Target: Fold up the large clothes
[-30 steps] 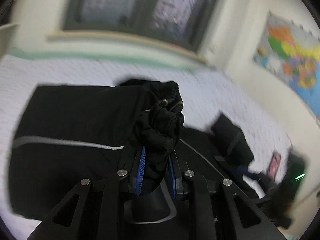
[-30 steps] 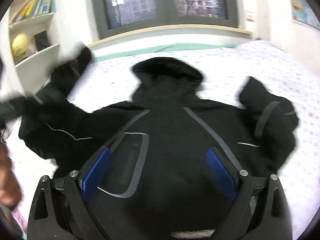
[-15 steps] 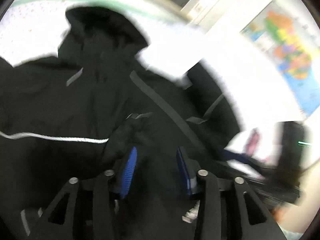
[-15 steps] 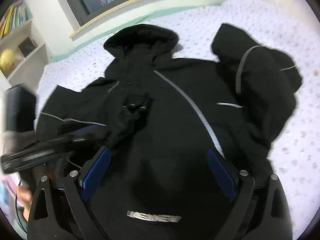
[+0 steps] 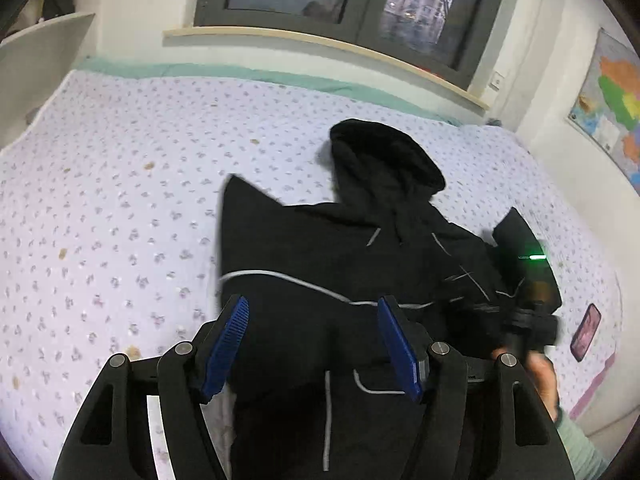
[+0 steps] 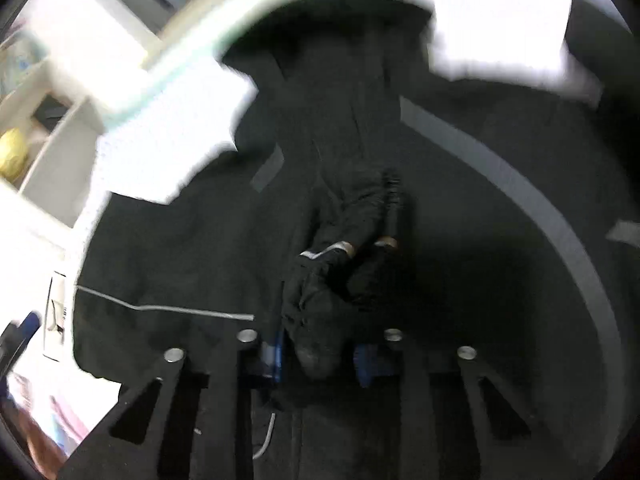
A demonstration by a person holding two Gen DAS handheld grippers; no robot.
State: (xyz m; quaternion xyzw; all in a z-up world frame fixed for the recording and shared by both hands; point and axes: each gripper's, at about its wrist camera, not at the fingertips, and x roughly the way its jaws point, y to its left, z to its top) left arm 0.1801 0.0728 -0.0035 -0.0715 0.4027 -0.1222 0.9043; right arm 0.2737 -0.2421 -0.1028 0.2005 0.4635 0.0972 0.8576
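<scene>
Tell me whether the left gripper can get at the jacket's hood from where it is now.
Probably yes: the left gripper is opening with nothing between its pads, and the hood lies uncovered straight ahead on the bed.

Black hooded jacket [image 5: 360,264] with thin grey reflective stripes, spread on a dotted bedsheet, hood [image 5: 384,152] toward the window, left side folded over the body, cuff bunched at mid-chest [image 6: 340,280].
</scene>
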